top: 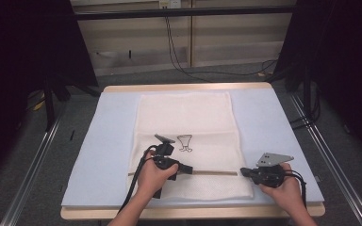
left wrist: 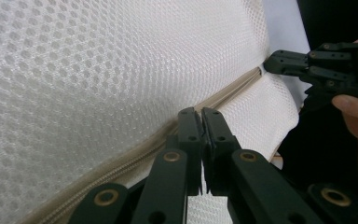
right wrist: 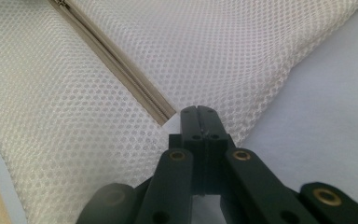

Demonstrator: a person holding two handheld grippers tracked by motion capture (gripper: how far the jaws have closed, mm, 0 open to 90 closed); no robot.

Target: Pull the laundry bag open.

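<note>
Mesh bag (top: 188,122): soft, light, limp; likely bunches if dragged; take hold at the zipper (top: 214,173). Left gripper (top: 185,168) pinched on the zipper mid-run; right gripper (top: 245,172) clamped on the bag's edge at the zipper end.

Black left gripper (top: 187,168) & right gripper (top: 243,172), brass rivets on fingers (left wrist: 189,123), grey triangular top plates, black cables, bare forearms

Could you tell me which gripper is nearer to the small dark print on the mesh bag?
Left. The left gripper sits on the zipper just below the print; the right gripper is at the bag's right edge.

White honeycomb-mesh bag (top: 188,136) with beige zipper (right wrist: 116,63) on pale blue mat (top: 273,127)
</note>
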